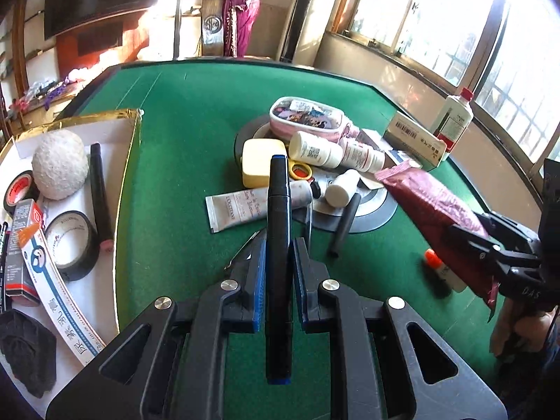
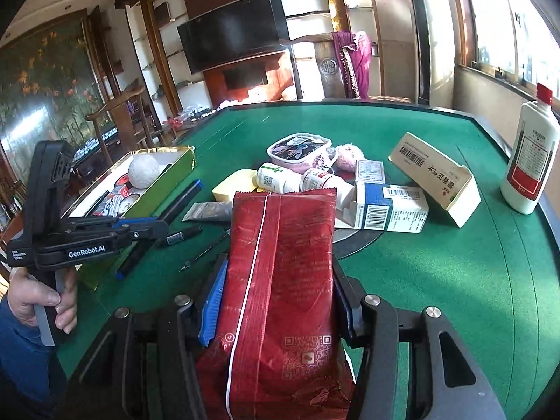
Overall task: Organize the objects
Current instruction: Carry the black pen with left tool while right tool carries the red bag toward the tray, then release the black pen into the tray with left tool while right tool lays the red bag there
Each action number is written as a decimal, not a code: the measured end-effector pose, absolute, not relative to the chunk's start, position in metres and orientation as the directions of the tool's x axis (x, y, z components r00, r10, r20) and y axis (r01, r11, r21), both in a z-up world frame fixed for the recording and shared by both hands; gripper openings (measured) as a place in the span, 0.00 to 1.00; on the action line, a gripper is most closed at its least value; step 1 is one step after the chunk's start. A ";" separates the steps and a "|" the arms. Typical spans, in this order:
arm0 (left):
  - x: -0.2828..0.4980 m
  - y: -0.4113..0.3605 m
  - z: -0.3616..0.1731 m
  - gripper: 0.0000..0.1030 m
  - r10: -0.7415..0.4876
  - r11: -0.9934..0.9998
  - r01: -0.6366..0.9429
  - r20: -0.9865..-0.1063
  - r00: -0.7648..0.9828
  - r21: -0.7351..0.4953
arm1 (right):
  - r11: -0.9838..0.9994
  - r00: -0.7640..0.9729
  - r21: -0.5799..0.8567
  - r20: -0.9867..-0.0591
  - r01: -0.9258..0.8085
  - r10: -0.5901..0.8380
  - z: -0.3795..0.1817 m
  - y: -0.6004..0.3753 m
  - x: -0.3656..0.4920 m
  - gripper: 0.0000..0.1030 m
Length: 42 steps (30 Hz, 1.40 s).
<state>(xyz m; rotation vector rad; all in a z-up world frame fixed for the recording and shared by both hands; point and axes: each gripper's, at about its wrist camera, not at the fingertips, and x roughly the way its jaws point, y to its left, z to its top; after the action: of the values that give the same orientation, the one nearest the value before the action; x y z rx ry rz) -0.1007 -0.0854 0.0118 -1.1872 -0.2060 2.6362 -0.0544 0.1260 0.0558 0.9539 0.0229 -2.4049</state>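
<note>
My left gripper (image 1: 279,245) is shut on a black marker with blue ends (image 1: 279,231), held above the green table (image 1: 182,133) between the gold-rimmed box (image 1: 115,133) and the pile. The same marker shows in the right wrist view (image 2: 182,199). My right gripper (image 2: 278,269) is shut on a red foil packet (image 2: 283,262), which also shows in the left wrist view (image 1: 430,203). The pile at the table's middle holds a cream tube (image 1: 241,206), a yellow case (image 1: 260,164), white pill bottles (image 1: 315,150) and a pink pouch (image 1: 308,119).
The box holds a white ball (image 1: 59,164), tape rolls (image 1: 70,241) and a black pen (image 1: 99,192). Cardboard boxes (image 2: 434,171) and a white bottle with a red cap (image 2: 528,161) stand at the right. Loose pens (image 2: 203,248) and a glue stick (image 1: 442,269) lie on the felt.
</note>
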 end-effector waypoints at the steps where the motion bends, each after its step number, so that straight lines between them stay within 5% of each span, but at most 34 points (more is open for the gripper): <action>1: -0.100 -0.086 0.013 0.13 0.279 -0.960 -0.164 -0.715 -0.641 -0.228 | -0.848 -0.597 0.184 -0.637 0.496 -0.488 0.056 0.125 -0.054 0.51; 18: -0.045 -0.137 0.055 0.14 0.096 -0.986 0.007 -0.610 -0.787 -0.165 | -0.827 -0.634 0.142 -0.576 0.544 -0.516 0.068 0.059 -0.018 0.51; 42: -0.004 -0.247 0.043 0.14 -0.072 -0.963 0.220 -0.636 -0.768 -0.157 | -0.714 -0.511 0.135 -0.608 0.688 -0.607 0.074 -0.090 -0.002 0.51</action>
<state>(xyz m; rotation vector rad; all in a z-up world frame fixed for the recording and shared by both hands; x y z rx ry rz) -0.0045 -0.2468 0.0426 -1.0958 -0.3691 3.0885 -0.0017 -0.0901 0.0740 0.8297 0.1585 -2.2211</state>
